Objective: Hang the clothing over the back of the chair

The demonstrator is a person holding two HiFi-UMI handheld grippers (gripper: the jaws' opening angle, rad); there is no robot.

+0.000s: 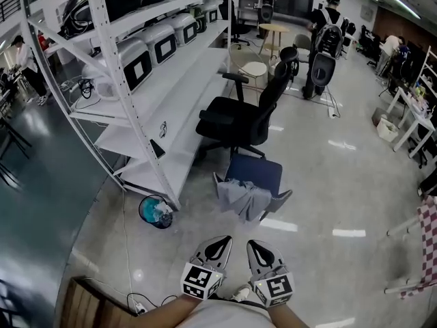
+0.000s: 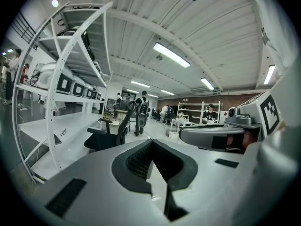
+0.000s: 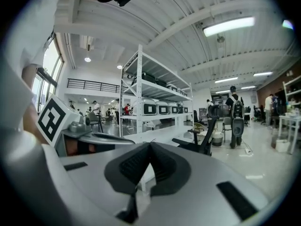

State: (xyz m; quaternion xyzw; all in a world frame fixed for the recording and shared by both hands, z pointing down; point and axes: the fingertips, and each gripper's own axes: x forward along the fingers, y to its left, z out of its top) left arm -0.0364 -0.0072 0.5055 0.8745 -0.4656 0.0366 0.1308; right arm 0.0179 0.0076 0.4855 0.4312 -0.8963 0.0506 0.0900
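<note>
A black office chair point(image 1: 242, 118) stands on the pale floor beside the white shelving, its tall back point(image 1: 276, 91) toward the right. Grey clothing point(image 1: 244, 198) lies crumpled in a blue bin point(image 1: 258, 173) just in front of the chair. My left gripper point(image 1: 218, 243) and right gripper point(image 1: 261, 247) hang side by side at the bottom of the head view, close to my body and well short of the clothing. Both are shut with nothing between the jaws. The chair point(image 2: 109, 134) shows small beyond the left gripper point(image 2: 151, 144); the same chair point(image 3: 201, 144) shows beyond the right gripper point(image 3: 149, 146).
Long white shelving point(image 1: 147, 67) with machines runs along the left. A teal bucket point(image 1: 156, 211) sits by its foot, with cables on the floor. A wooden edge point(image 1: 85, 305) is at bottom left. A person point(image 1: 326, 43) stands far back; desks point(image 1: 416, 111) line the right.
</note>
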